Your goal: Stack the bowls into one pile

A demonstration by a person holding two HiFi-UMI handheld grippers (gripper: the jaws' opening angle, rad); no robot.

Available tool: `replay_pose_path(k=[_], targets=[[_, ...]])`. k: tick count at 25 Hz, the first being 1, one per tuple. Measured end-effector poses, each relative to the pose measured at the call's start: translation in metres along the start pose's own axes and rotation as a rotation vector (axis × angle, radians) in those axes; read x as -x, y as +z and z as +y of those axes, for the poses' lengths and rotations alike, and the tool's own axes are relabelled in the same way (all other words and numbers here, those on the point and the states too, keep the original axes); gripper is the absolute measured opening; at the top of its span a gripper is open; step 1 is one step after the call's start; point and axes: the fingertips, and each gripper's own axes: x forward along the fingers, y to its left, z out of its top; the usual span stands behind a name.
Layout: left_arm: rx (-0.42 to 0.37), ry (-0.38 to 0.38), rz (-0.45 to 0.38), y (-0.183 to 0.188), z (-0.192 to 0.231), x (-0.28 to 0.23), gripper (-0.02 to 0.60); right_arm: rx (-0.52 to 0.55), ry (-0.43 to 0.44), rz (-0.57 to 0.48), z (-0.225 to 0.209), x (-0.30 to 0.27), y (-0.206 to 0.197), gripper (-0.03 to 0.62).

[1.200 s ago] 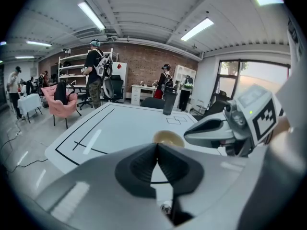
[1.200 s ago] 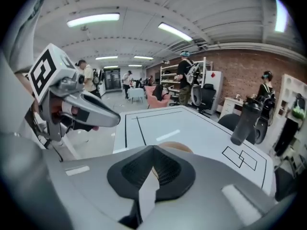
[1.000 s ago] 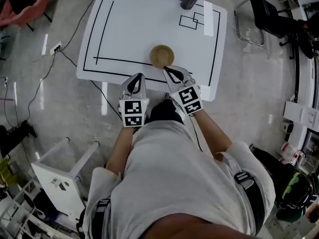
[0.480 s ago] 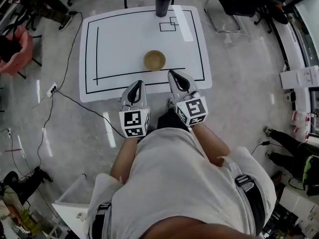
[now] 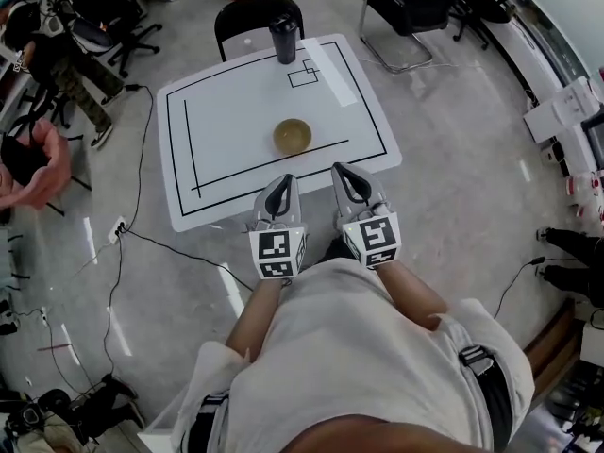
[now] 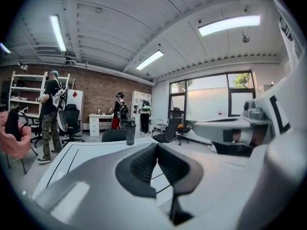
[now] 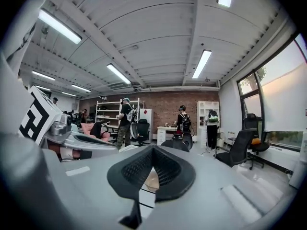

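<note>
Bowl pile: alone on the white table, bowl count not readable | left gripper: jaws closed, nothing held | right gripper: jaws closed, nothing held | relation: pile lay straight ahead, between both grippers, left one slightly nearer.

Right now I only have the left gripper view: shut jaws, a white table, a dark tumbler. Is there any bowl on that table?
Observer: Yes. The head view shows a wooden bowl on the white table, just beyond the near black line. I cannot tell whether it is one bowl or a nested pile.
Operator: Is the right gripper holding anything?
Observer: No. In its own view the right gripper has its jaws together, nothing between them.
Operator: Where are both grippers relative to the bowl?
Observer: In the head view the left gripper and right gripper sit side by side at the table's near edge, both apart from the bowl.
</note>
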Motion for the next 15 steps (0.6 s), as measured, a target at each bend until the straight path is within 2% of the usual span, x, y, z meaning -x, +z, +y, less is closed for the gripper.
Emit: replay_pose_path(k=[5,9,15], targets=[[0.019,-0.018,-0.019,0.006,-0.003,-0.002,0.003,0.037,-0.015,0.022,-0.003,0.010,0.001,-0.002],[0.024,-0.013,0.011,-0.001,-0.004,0.009,0.003,0.026,0.015,0.076,0.004,0.009,-0.004,-0.002],[0.049,0.014,-0.005,-0.003,0.023,0.019,0.003,0.071,0.042,0.029,0.025,-0.009,0.005,-0.002]])
